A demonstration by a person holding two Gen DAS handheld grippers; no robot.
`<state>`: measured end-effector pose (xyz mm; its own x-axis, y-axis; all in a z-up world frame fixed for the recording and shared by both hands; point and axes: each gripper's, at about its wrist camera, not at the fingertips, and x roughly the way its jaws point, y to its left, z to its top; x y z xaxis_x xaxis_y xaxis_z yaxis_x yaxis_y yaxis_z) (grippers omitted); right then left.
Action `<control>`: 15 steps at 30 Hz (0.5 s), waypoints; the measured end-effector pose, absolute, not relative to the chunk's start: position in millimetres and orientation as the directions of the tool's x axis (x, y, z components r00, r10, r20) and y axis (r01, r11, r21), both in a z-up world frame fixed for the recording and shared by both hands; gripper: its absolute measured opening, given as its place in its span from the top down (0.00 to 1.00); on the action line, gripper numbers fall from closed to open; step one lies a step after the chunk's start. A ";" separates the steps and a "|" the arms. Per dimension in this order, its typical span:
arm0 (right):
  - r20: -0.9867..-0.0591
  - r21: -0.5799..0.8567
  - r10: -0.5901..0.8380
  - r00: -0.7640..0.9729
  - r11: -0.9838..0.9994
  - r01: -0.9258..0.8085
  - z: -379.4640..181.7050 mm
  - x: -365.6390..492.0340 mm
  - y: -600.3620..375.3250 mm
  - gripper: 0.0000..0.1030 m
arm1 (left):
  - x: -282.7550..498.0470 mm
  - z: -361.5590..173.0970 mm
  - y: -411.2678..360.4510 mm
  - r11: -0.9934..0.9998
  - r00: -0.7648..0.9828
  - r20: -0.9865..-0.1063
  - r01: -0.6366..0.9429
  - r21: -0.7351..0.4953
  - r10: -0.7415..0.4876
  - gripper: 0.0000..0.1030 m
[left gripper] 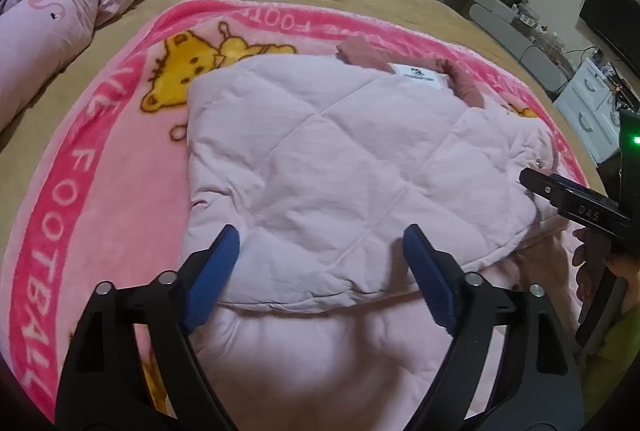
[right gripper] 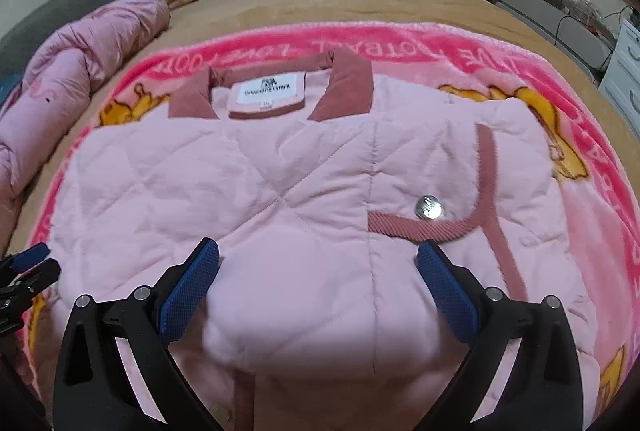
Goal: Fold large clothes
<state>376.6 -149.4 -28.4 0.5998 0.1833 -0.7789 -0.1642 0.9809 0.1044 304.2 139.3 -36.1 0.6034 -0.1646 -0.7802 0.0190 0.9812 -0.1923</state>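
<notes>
Both open hand-held grippers (left gripper: pixel 320 259) (right gripper: pixel 318 271) hover over the folded pink jacket (left gripper: pixel 320 167).

Jacket (right gripper: pixel 304 191): matt quilted cloth, corduroy collar (right gripper: pixel 344 91), shiny metal snap (right gripper: pixel 429 209). Blanket (left gripper: pixel 120 171): fuzzy fleece. Gripper pads (right gripper: pixel 448 291): blue textured rubber, frames matt black plastic.

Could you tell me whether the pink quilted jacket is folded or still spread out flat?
Folded: the jacket has its lower part doubled up toward the collar, leaving a rounded fold edge nearest the cameras.

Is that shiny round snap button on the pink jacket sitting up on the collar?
No, the snap button sits on the quilted body of the jacket by a dusty-rose trim strip, well below the collar.
</notes>
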 end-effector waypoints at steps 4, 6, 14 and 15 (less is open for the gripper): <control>-0.764 0.121 0.192 0.616 0.980 -0.155 -16.3 366.8 -158.0 0.04 | 300.5 -27.0 134.7 0.986 0.608 -0.781 0.020 -0.166 -0.144 0.09; -0.759 0.140 0.206 0.617 0.978 -0.154 -10.9 362.9 -162.7 0.04 | 298.9 -23.1 133.6 0.985 0.609 -0.779 0.020 -0.173 -0.149 0.09; -0.730 0.173 0.219 0.648 0.976 -0.135 10.7 341.5 -172.9 0.04 | 288.3 -2.1 130.7 0.986 0.620 -0.773 0.007 -0.165 -0.134 0.09; -0.724 0.171 0.220 0.653 0.975 -0.139 14.5 338.1 -172.9 0.04 | 286.3 1.0 129.8 0.990 0.625 -0.773 0.002 -0.144 -0.114 0.09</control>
<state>338.1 -172.9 14.5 0.6534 0.2201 -0.7243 -0.1390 0.9754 0.1710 286.3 129.8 1.0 0.6247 -0.1136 -0.7726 0.0022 0.9896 -0.1437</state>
